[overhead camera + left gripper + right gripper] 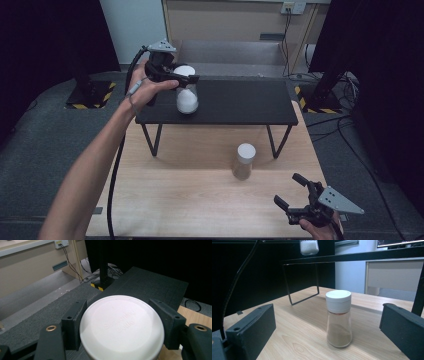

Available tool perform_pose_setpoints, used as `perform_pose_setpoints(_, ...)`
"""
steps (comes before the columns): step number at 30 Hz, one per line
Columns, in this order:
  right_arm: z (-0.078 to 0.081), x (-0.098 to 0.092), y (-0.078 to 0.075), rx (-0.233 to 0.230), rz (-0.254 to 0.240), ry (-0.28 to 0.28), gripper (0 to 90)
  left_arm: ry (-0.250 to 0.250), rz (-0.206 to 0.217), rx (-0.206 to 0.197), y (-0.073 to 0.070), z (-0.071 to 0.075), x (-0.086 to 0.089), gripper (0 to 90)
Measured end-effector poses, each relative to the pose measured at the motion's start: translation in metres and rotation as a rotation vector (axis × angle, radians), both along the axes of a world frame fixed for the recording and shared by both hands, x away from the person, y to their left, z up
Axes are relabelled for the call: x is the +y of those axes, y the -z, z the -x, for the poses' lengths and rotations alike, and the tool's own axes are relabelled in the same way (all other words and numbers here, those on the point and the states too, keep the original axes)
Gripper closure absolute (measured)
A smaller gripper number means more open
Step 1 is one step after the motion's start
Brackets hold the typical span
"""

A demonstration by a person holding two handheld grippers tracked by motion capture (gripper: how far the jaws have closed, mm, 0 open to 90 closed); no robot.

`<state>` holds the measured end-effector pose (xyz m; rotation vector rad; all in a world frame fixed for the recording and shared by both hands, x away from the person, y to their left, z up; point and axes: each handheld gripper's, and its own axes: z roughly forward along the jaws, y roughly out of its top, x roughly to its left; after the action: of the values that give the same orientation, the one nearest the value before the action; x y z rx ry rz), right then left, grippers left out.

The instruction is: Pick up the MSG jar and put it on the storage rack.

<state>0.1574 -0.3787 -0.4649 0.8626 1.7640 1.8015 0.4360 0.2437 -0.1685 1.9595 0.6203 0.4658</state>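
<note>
My left gripper (186, 79) reaches far-left over the black shelf (240, 102), pinching the white-filled shaker's lid (121, 326); my right gripper (292, 192), jaws spread, rests near-right facing the brown spice shaker (338, 318)

This looks like a lab or test room set up for recording, not a home. A light wooden table (200, 200) stands on dark grey foam floor mats (40, 145), with a small black metal shelf (225, 102) on its far half. At ten o'clock and two o'clock from the table, black posts stand on bases edged with yellow-and-black hazard tape (92, 95), and black curtains (45, 40) hang on both sides. At one o'clock a wall socket (292, 7) feeds loose cables (287, 45) trailing down to the floor beside plain beige cabinets (225, 20).
</note>
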Motion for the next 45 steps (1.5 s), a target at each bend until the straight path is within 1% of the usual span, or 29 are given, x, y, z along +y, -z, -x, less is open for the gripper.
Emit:
perform_pose_setpoints(2, 0.0, 0.0, 0.0, 0.0, -0.001, 0.001, 0.8, 0.005, -0.01, 0.008, 0.002, -0.003, -0.002, 32.1)
perform_pose_setpoints(5, 0.0, 0.0, 0.0, 0.001, -0.001, 0.0, 0.9, 0.004, -0.004, 0.007, 0.005, -0.003, -0.003, 32.1)
perform_pose_setpoints(8, 0.0, 0.0, 0.0, 0.0, 0.0, -0.003, 0.9, 0.012, -0.015, -0.008, 0.006, -0.002, -0.005, 31.3)
perform_pose_setpoints(9, 0.0, 0.0, 0.0, 0.0, 0.0, -0.003, 0.9, 0.011, -0.017, -0.018, 0.006, -0.001, -0.005, 27.1)
perform_pose_setpoints(10, 0.0, 0.0, 0.0, 0.0, 0.0, -0.003, 0.9, -0.003, -0.014, -0.035, 0.006, 0.003, -0.007, 27.1)
perform_pose_setpoints(11, 0.0, 0.0, 0.0, -0.001, 0.001, -0.004, 0.9, -0.012, -0.01, -0.047, 0.006, 0.005, -0.008, 20.2)
perform_pose_setpoints(12, 0.0, 0.0, 0.0, -0.001, -0.001, -0.004, 0.9, -0.007, -0.003, -0.058, 0.004, 0.008, -0.008, 12.6)
perform_pose_setpoints(13, 0.0, 0.0, 0.0, -0.002, -0.001, -0.005, 0.9, -0.007, -0.003, -0.058, 0.004, 0.008, -0.008, 12.6)
perform_pose_setpoints(14, 0.0, 0.0, -0.001, -0.002, 0.0, -0.005, 0.9, -0.013, -0.005, -0.079, 0.004, 0.011, -0.008, 12.6)
perform_pose_setpoints(15, 0.001, 0.0, -0.001, -0.003, 0.0, -0.007, 0.9, -0.009, 0.003, -0.083, 0.003, 0.013, -0.007, 12.6)
perform_pose_setpoints(16, 0.001, 0.0, -0.001, -0.003, 0.0, -0.007, 0.9, -0.001, 0.021, -0.073, 0.002, 0.013, -0.004, 12.6)
perform_pose_setpoints(17, 0.001, 0.0, -0.001, -0.004, 0.001, -0.008, 0.9, -0.002, 0.026, -0.076, 0.001, 0.016, -0.004, 11.1)
perform_pose_setpoints(19, 0.001, 0.0, -0.001, -0.005, 0.0, -0.008, 0.9, 0.002, 0.03, -0.089, -0.001, 0.022, -0.003, 10.1)
perform_pose_setpoints(22, 0.0, 0.0, -0.001, -0.005, 0.002, -0.01, 0.9, 0.008, 0.049, -0.103, -0.003, 0.032, -0.001, 9.0)
perform_pose_setpoints(25, 0.0, 0.001, -0.001, -0.005, 0.003, -0.012, 0.9, 0.014, 0.083, -0.111, -0.003, 0.041, 0.001, 7.9)
perform_pose_setpoints(27, 0.0, 0.001, -0.001, -0.006, 0.003, -0.014, 1.0, 0.024, 0.09, -0.126, -0.003, 0.048, 0.002, 6.7)
perform_pose_setpoints(29, 0.001, 0.001, -0.001, -0.009, 0.004, -0.014, 1.0, 0.031, 0.117, -0.135, -0.003, 0.054, 0.005, 5.4)
perform_pose_setpoints(31, 0.001, 0.001, -0.001, -0.01, 0.002, -0.014, 1.0, 0.037, 0.134, -0.148, -0.003, 0.06, 0.007, 5.3)
perform_pose_setpoints(34, 0.001, 0.001, -0.001, -0.012, 0.003, -0.016, 1.0, 0.045, 0.173, -0.147, -0.004, 0.067, 0.013, 4.7)
perform_pose_setpoints(36, 0.001, 0.001, -0.002, -0.011, 0.005, -0.018, 1.0, 0.047, 0.175, -0.16, -0.005, 0.073, 0.014, 4.7)
perform_pose_setpoints(39, 0.001, 0.001, -0.002, -0.011, 0.007, -0.019, 1.1, 0.046, 0.187, -0.162, -0.005, 0.079, 0.017, 4.3)
perform_pose_setpoints(43, 0.0, 0.002, -0.002, -0.007, 0.006, -0.023, 1.1, 0.055, 0.172, -0.178, -0.004, 0.087, 0.017, 4.1)
perform_pose_setpoints(45, 0.0, 0.002, -0.002, -0.01, 0.008, -0.024, 1.1, 0.061, 0.175, -0.176, -0.002, 0.09, 0.017, 4.1)
